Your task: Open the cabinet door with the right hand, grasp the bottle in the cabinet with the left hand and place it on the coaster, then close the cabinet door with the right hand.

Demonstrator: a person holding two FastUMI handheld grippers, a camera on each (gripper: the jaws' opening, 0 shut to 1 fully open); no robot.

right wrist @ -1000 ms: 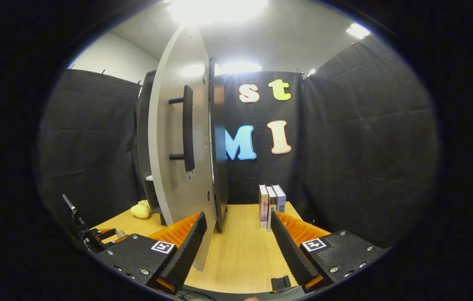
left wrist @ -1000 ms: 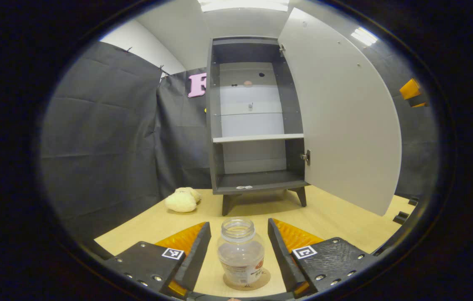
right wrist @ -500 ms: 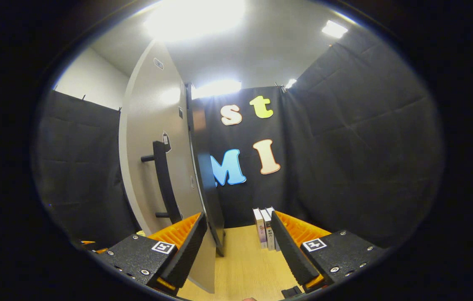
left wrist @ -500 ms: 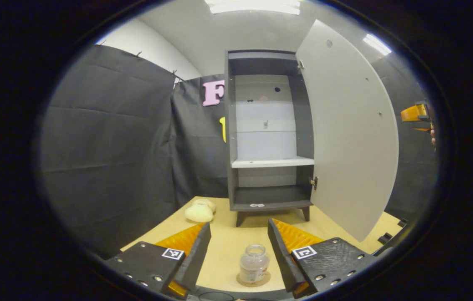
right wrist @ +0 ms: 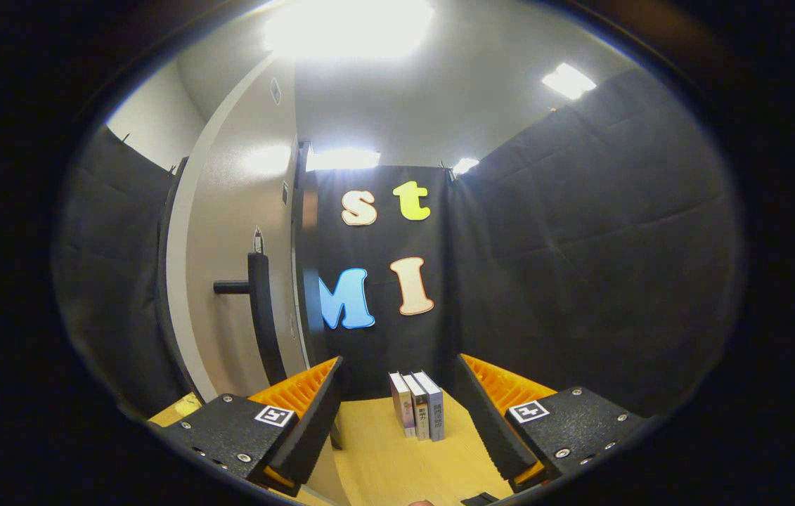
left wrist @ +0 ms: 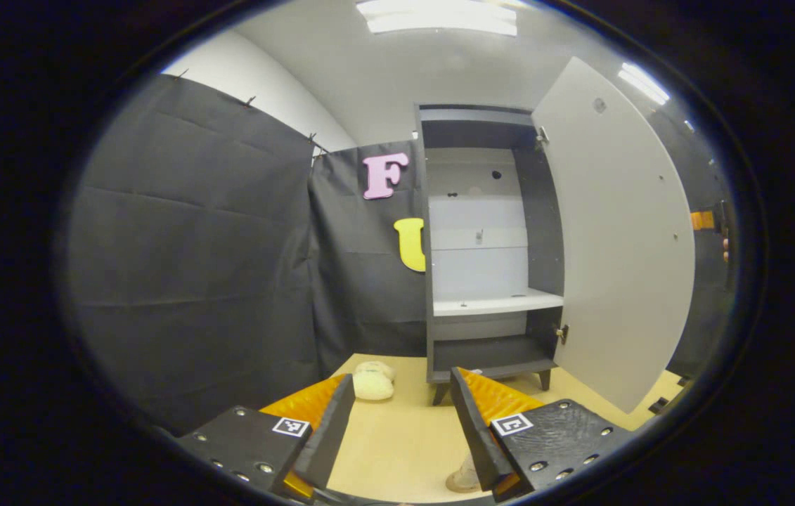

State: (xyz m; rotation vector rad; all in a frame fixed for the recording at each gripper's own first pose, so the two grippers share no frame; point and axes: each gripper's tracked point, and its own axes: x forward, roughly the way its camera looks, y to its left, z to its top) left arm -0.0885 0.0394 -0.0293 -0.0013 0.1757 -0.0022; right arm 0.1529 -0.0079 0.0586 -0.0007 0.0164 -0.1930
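Note:
The dark cabinet [left wrist: 488, 351] stands on the table with its grey door [left wrist: 615, 239] swung wide to the right. Its shelves hold no bottle. The clear bottle [left wrist: 467, 469] stands on the round coaster [left wrist: 455, 485] at the bottom edge of the left gripper view, mostly hidden behind one finger. My left gripper [left wrist: 401, 379] is open, raised and drawn back from it. In the right gripper view my right gripper [right wrist: 401, 362] is open just right of the door's outer face [right wrist: 228, 232] and its black bar handle [right wrist: 258, 316], touching neither.
A cream plush lump [left wrist: 374, 384] lies on the wooden table [left wrist: 397, 443] left of the cabinet's legs. Three books [right wrist: 417, 414] stand upright on the table beyond my right gripper. Black cloth walls close in all sides.
My left gripper has pulled back and up from the bottle, which stays on the coaster. My right gripper has risen and come closer beside the door handle.

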